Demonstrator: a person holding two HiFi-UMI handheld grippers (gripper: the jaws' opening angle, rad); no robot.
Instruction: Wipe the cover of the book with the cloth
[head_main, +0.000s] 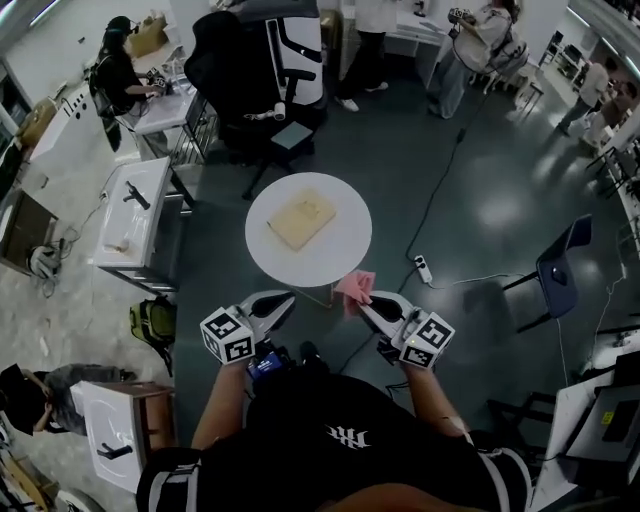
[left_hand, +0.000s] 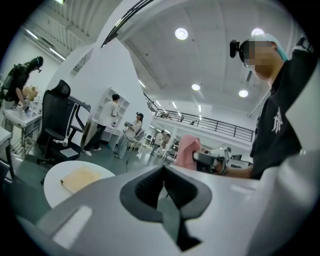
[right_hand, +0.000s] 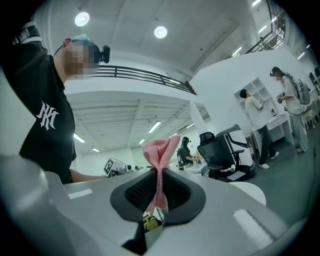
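Head view: book (head_main: 302, 219) lies flat on round table (head_main: 270, 250), far from us. Right gripper (head_main: 365, 300) pinches pink cloth (head_main: 356, 285). Left gripper (head_main: 283, 302) pressed together, empty. We judge cloth soft, limp. Book stiff, may slide; pin its near edge.

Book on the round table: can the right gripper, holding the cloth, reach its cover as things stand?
Probably yes. The right gripper pinches the pink cloth just short of the table edge, and the book lies flat with nothing on or beside it; the left gripper is off to the side.
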